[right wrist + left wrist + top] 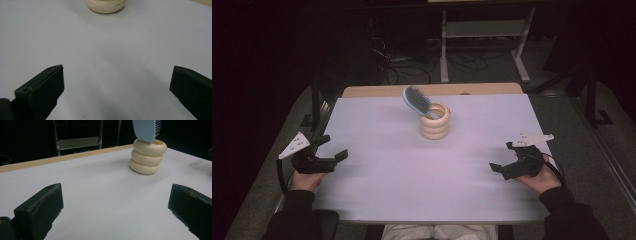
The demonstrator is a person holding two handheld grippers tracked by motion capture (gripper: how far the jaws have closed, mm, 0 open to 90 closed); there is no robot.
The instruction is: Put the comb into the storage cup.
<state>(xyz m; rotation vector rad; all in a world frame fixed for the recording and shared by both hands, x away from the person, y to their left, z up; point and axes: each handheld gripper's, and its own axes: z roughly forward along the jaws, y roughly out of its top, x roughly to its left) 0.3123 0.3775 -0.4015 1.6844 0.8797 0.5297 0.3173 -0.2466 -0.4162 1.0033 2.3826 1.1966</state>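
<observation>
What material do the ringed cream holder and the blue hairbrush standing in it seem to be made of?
The holder looks like glazed ceramic or glossy plastic: its three stacked cream rings are smooth with soft highlights; which of the two is unclear. The hairbrush appears to be moulded plastic: an even pale blue body with a matte sheen and dark bristles.

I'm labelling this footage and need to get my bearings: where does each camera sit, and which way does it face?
High view: above the person's side, looking forward and down on the table; forearms, left tongs and right tongs show.
Left gripper view: rides the left tongs, facing the holder and brush; open jaws show.
Right gripper view: rides the right tongs, facing the holder's base; open jaws show.
All three share the holder.
</observation>
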